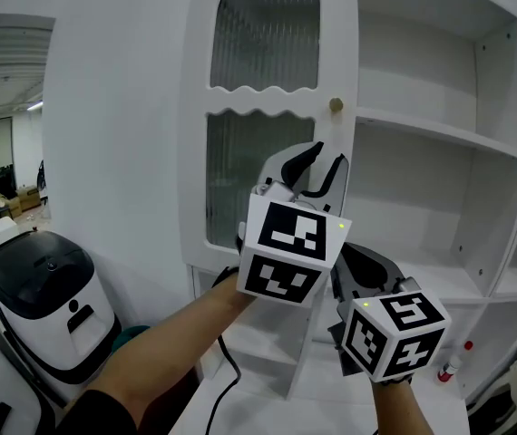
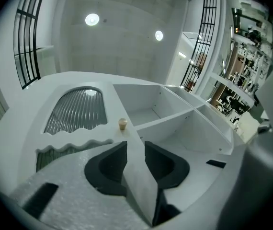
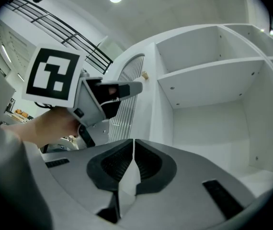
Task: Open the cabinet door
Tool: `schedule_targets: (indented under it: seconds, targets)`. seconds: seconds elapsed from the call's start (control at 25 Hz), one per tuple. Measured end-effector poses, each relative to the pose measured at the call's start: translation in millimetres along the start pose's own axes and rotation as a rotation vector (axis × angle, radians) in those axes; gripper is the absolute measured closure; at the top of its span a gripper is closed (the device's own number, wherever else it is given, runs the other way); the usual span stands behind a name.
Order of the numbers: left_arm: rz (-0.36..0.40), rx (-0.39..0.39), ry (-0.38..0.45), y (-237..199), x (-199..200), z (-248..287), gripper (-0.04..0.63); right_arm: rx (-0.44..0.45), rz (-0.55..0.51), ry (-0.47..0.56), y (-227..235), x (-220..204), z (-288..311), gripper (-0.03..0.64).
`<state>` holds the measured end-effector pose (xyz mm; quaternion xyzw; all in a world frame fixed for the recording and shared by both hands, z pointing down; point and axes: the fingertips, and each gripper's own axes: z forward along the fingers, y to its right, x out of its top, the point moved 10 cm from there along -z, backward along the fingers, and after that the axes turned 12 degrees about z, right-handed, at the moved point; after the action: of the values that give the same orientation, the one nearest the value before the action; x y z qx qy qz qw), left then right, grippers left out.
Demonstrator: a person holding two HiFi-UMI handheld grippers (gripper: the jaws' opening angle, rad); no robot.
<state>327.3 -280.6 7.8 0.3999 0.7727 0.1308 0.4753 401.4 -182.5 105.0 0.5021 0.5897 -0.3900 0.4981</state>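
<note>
The white cabinet door (image 1: 268, 116), with ribbed glass panels, stands swung out from the cabinet. Its small beige knob (image 1: 336, 105) sits at the free edge. My left gripper (image 1: 324, 166) is just below the knob with its jaws open. In the left gripper view the knob (image 2: 122, 123) lies ahead of the left gripper (image 2: 135, 150), and the door's edge shows in the gap between the black pads (image 2: 110, 164). My right gripper (image 1: 360, 263) hangs lower and to the right, shut with nothing in it. In the right gripper view its pads (image 3: 119, 164) meet, facing the door (image 3: 129, 99).
Open white shelves (image 1: 440, 134) fill the cabinet to the right of the door. A white and black appliance (image 1: 45, 288) stands on the floor at the lower left. A small red-capped bottle (image 1: 453, 365) sits on a low shelf at the right. A black cable (image 1: 227, 370) hangs under my left arm.
</note>
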Motion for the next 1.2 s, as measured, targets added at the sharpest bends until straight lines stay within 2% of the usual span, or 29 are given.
schedule_targets:
  seconds: [0.16, 0.48, 0.72, 0.84, 1.2]
  targets:
    - [0.014, 0.043, 0.034, -13, 5, 16, 0.485, -0.016, 0.003, 0.002, 6, -3, 0, 0.591]
    - [0.026, 0.067, 0.079, -22, 14, 39, 0.485, -0.031, 0.019, -0.006, 17, -12, 1, 0.591]
    - [0.046, 0.107, 0.088, -26, 16, 50, 0.486, -0.025, 0.018, -0.007, 21, -13, 2, 0.591]
    - [0.066, 0.098, 0.085, -27, 17, 53, 0.511, -0.02, 0.029, -0.011, 23, -17, 2, 0.591]
    - [0.088, 0.108, 0.067, -25, 20, 49, 0.517, 0.007, 0.052, -0.049, 32, -34, -1, 0.591]
